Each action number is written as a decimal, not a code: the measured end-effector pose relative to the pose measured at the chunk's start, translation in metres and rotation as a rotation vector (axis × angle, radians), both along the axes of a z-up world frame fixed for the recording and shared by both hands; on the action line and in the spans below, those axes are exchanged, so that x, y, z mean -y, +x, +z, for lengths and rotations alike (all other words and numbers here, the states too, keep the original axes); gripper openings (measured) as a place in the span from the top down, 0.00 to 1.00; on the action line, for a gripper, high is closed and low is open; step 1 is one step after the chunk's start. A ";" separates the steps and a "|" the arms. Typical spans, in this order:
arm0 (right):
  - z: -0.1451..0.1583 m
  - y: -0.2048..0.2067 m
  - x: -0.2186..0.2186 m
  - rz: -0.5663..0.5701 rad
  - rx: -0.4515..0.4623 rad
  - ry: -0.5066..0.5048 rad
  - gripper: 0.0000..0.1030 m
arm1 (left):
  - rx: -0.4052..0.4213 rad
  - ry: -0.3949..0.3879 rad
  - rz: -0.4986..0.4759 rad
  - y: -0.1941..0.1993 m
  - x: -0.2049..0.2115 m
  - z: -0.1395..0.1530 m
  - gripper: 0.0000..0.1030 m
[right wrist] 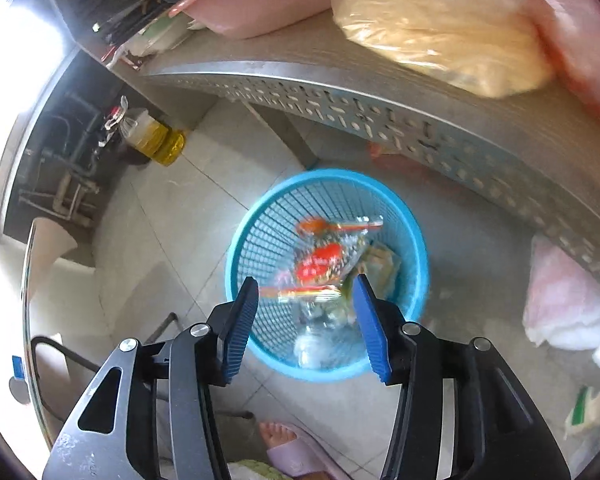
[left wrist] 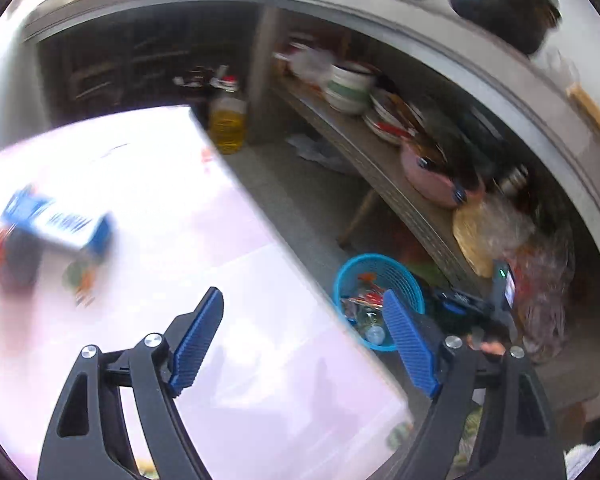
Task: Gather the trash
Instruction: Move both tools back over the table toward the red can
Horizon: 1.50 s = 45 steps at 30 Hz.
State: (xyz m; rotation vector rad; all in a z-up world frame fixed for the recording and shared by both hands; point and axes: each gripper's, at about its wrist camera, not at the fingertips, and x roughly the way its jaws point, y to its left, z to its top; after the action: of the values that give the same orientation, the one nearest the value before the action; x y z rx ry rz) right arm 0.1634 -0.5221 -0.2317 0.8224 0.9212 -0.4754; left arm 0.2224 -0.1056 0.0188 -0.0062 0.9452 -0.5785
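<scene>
Parted and empty, the right gripper (right wrist: 306, 320) hangs above a blue basket (right wrist: 414, 240) where a light, crinkly snack wrapper (right wrist: 326, 264) lies just beyond its fingertips; any loose edge should pinch easily.

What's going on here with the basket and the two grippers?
A person is collecting trash with a handheld gripper in each hand. The right gripper hangs open over the blue mesh basket, with a clear red-printed wrapper in the basket below it. The left gripper is open and empty above the white table.
</scene>
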 end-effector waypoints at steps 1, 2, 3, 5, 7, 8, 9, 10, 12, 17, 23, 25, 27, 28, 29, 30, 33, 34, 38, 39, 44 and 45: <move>0.003 -0.008 -0.006 0.005 -0.006 -0.003 0.54 | -0.004 -0.007 0.019 -0.002 -0.012 -0.001 0.23; 0.007 -0.014 -0.011 0.012 -0.008 -0.006 0.54 | -0.010 -0.016 0.044 -0.004 -0.027 -0.002 0.23; 0.012 -0.015 -0.016 0.021 -0.009 -0.009 0.54 | -0.012 -0.024 0.059 -0.005 -0.038 -0.002 0.23; 0.024 -0.021 -0.028 0.053 -0.007 -0.022 0.53 | -0.004 -0.033 0.103 -0.011 -0.065 -0.002 0.23; 0.040 -0.021 -0.040 0.087 0.012 -0.030 0.52 | 0.007 -0.044 0.151 -0.017 -0.091 -0.001 0.23; 0.051 -0.020 -0.048 0.109 0.030 -0.040 0.51 | 0.010 -0.055 0.178 -0.020 -0.105 -0.001 0.23; 0.060 -0.019 -0.053 0.127 0.046 -0.051 0.50 | 0.010 -0.064 0.207 -0.023 -0.119 -0.001 0.23; 0.074 -0.017 -0.061 0.153 0.070 -0.066 0.48 | 0.009 -0.074 0.234 -0.025 -0.132 -0.001 0.23; 0.100 -0.010 -0.078 0.209 0.122 -0.099 0.45 | 0.006 -0.089 0.275 -0.029 -0.153 -0.002 0.23; 0.164 0.014 -0.135 0.400 0.245 -0.172 0.34 | -0.003 -0.111 0.385 -0.047 -0.202 -0.009 0.23; 0.202 0.051 -0.221 0.683 0.322 -0.175 0.27 | -0.044 -0.102 0.493 -0.058 -0.239 -0.024 0.23; 0.207 0.065 -0.254 0.781 0.328 -0.173 0.27 | -0.048 -0.105 0.518 -0.061 -0.249 -0.027 0.23; 0.212 0.077 -0.287 0.875 0.331 -0.165 0.27 | -0.060 -0.105 0.540 -0.062 -0.257 -0.031 0.22; 0.214 0.080 -0.303 0.917 0.336 -0.158 0.27 | -0.068 -0.109 0.554 -0.062 -0.262 -0.032 0.22; 0.216 0.086 -0.319 0.957 0.343 -0.149 0.27 | -0.073 -0.115 0.572 -0.063 -0.268 -0.034 0.22; 0.219 0.090 -0.336 0.995 0.344 -0.140 0.27 | -0.075 -0.117 0.584 -0.062 -0.272 -0.036 0.22; 0.222 0.106 -0.374 1.073 0.343 -0.094 0.27 | -0.068 -0.136 0.630 -0.058 -0.289 -0.038 0.22; 0.223 0.113 -0.385 1.094 0.346 -0.066 0.27 | -0.063 -0.142 0.642 -0.056 -0.294 -0.036 0.22; 0.227 0.134 -0.427 1.159 0.342 -0.061 0.27 | -0.036 -0.164 0.685 -0.043 -0.315 -0.028 0.22; 0.230 0.142 -0.443 1.200 0.342 -0.103 0.27 | -0.036 -0.170 0.693 -0.040 -0.320 -0.026 0.22; 0.238 0.174 -0.531 1.463 0.314 -0.477 0.21 | -0.064 -0.196 0.712 -0.036 -0.335 -0.032 0.22; 0.234 0.180 -0.546 1.513 0.297 -0.546 0.21 | -0.072 -0.200 0.714 -0.036 -0.337 -0.035 0.22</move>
State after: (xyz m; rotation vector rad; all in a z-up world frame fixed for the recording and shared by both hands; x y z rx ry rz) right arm 0.3438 0.0239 0.0026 -0.4031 0.8292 0.6937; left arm 0.1861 0.2319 -0.0161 -0.5267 0.8782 -0.0056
